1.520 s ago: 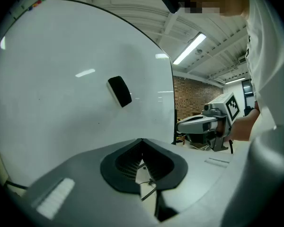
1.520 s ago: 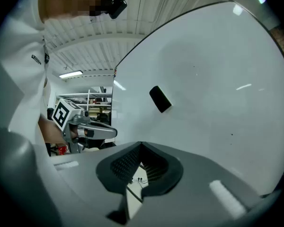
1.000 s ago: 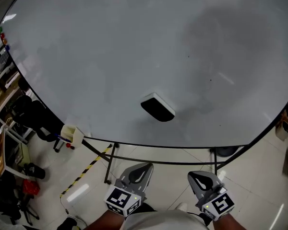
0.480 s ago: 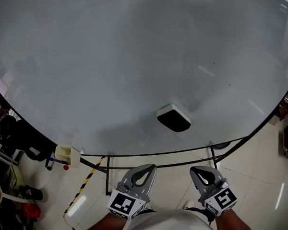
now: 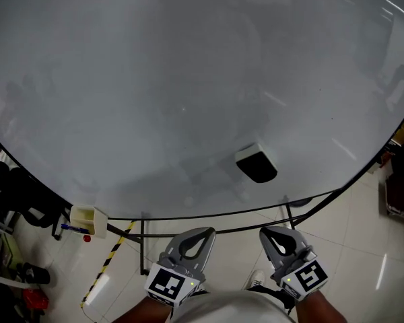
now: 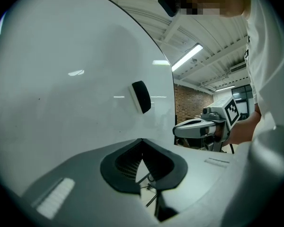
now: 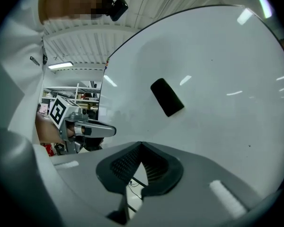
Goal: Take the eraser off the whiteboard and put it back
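Observation:
The black eraser (image 5: 256,164) with its pale back sticks to the whiteboard (image 5: 188,79), near the board's lower edge and right of centre. Both grippers are held low, below that edge and short of the eraser. My left gripper (image 5: 200,235) is shut and empty; in the left gripper view its tips (image 6: 142,141) meet below the eraser (image 6: 141,97). The right gripper (image 5: 273,237) is shut too, with nothing in it. In the right gripper view the eraser (image 7: 166,97) lies above and slightly right of the closed tips (image 7: 141,144).
A pale marker box (image 5: 87,221) hangs at the board's lower left. The board's black stand (image 5: 143,247) and a yellow-black striped strip (image 5: 108,264) are on the tiled floor below. Dark chairs (image 5: 13,187) stand at the left.
In the head view the board and eraser have slid rightward and lower, so the eraser now sits closer above the right gripper. Both grippers stay shut and low in the frame.

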`<state>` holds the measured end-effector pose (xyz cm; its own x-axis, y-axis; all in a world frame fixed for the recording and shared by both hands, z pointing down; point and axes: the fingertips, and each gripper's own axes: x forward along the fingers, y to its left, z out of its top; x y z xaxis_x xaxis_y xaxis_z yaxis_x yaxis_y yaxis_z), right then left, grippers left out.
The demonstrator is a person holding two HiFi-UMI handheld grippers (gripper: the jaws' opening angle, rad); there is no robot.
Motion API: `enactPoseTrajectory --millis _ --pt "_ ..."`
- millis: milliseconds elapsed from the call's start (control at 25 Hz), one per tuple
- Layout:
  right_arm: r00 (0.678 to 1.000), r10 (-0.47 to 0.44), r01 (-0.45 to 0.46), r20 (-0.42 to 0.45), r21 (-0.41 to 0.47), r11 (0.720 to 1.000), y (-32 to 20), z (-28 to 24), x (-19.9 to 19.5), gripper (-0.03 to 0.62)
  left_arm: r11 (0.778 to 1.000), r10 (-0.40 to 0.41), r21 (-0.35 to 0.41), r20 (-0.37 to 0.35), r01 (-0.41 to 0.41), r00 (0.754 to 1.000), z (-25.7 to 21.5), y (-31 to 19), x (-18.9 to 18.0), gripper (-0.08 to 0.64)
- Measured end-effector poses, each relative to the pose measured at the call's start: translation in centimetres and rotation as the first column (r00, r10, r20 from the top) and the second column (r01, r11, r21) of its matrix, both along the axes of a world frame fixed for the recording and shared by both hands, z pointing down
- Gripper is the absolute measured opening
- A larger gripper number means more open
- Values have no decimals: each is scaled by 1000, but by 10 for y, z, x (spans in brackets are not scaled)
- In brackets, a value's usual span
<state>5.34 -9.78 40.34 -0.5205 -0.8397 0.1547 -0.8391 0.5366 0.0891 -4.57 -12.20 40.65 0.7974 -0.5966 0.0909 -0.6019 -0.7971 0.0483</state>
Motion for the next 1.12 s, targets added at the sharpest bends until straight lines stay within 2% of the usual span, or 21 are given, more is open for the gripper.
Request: enactPoseTrajectory --millis 200,520,600,720,800,920,1040,1120 --pt "998 -66 66 -22 15 998 -6 -6 5 2 998 -64 -22 -30 63 997 -1 -6 6 17" --pt "993 -114 114 -20 17 993 -13 -7 17 2 993 -119 -12 -6 119 993 -2 -10 13 17" --pt "995 -100 101 -24 39 994 -16 -12 20 2 993 -120 -9 -2 120 993 -3 -11 14 17" --pt "997 -53 59 -56 118 991 -23 -31 21 3 993 -120 -3 0 120 993 -3 -10 15 17" --pt "996 -31 47 -86 186 981 -28 -50 17 50 993 -116 5 5 116 993 -1 -9 15 17" --pt "991 10 27 -133 272 962 -35 -75 11 61 994 -109 3 8 109 994 -2 -7 16 17" --pt "983 48 9 -175 311 950 -39 -91 8 80 995 -103 2 9 103 995 0 -3 16 17" --pt "967 70 9 -245 310 951 -42 -92 7 80 995 -102 -4 9 102 995 2 -1 15 17"
